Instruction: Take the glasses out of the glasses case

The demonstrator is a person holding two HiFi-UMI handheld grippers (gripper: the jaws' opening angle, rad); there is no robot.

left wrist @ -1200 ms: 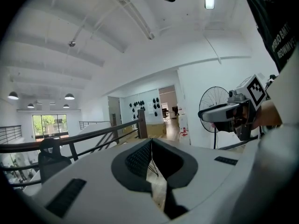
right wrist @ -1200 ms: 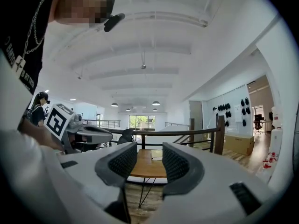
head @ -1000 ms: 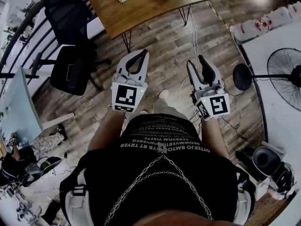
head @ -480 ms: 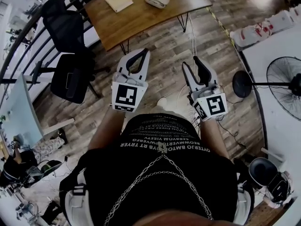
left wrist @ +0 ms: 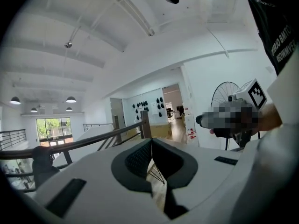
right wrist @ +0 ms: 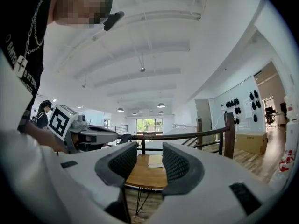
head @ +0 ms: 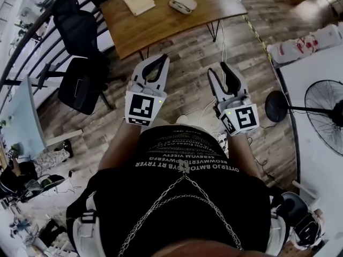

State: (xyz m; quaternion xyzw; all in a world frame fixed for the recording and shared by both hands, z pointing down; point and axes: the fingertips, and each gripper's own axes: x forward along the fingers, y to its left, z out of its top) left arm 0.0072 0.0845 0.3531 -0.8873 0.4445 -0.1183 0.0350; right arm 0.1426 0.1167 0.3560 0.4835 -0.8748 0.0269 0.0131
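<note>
Head view: the glasses case [head: 183, 4] lies on the wooden counter [head: 161, 23], right of a pale notebook [head: 139, 1] and well apart from both grippers. Bare plank floor [head: 187, 50] lies between them and the counter's near edge. The left gripper [head: 162, 59] has its jaws pressed together, empty. The right gripper [head: 218, 69] has its jaws narrowly parted, with nothing between them. An office chair [head: 80, 84] stands left and a fan [head: 324, 116] right.

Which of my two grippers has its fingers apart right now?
The right gripper: its fingers stand apart with nothing held between them, while those of the left gripper meet at the tips.
</note>
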